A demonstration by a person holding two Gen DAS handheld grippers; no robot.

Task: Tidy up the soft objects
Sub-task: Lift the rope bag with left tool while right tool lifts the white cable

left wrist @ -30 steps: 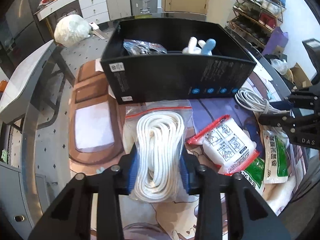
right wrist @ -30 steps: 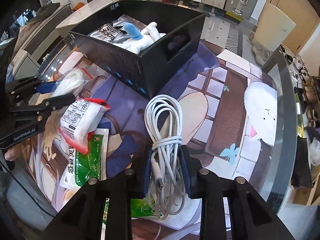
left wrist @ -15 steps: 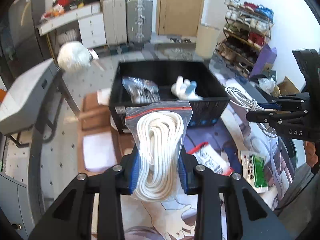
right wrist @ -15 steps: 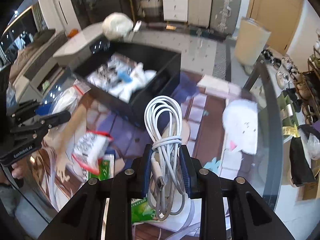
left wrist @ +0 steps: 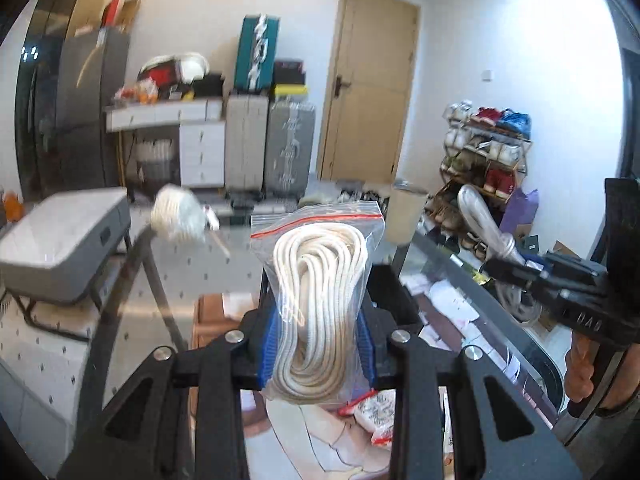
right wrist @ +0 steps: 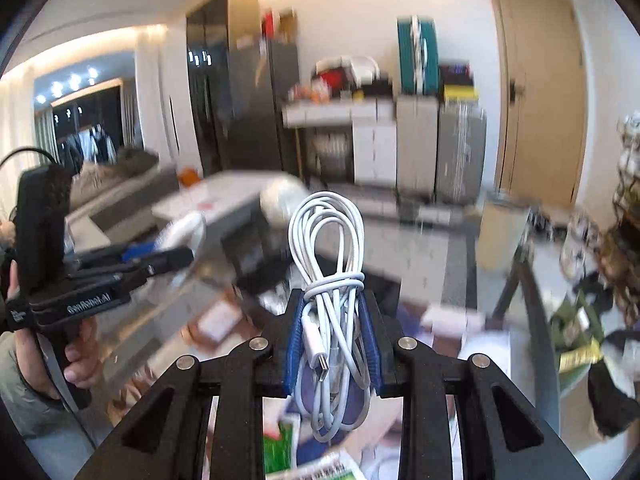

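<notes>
White rope and cable lifted off the tabletop

Left gripper [left wrist: 318,346] has its jaws clamped on a bagged white rope [left wrist: 318,304]; right gripper [right wrist: 331,346] grips a coiled white cable [right wrist: 330,304]. Both now sit high above the tabletop [left wrist: 472,280], facing the room. The black box seen half a second ago has dropped almost out of view.

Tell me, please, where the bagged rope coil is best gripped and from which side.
Grip the bagged rope coil across its narrow middle, from its lower end, as the left gripper does now: the long coil stands upright, and the pads squeeze its slim waist.
</notes>
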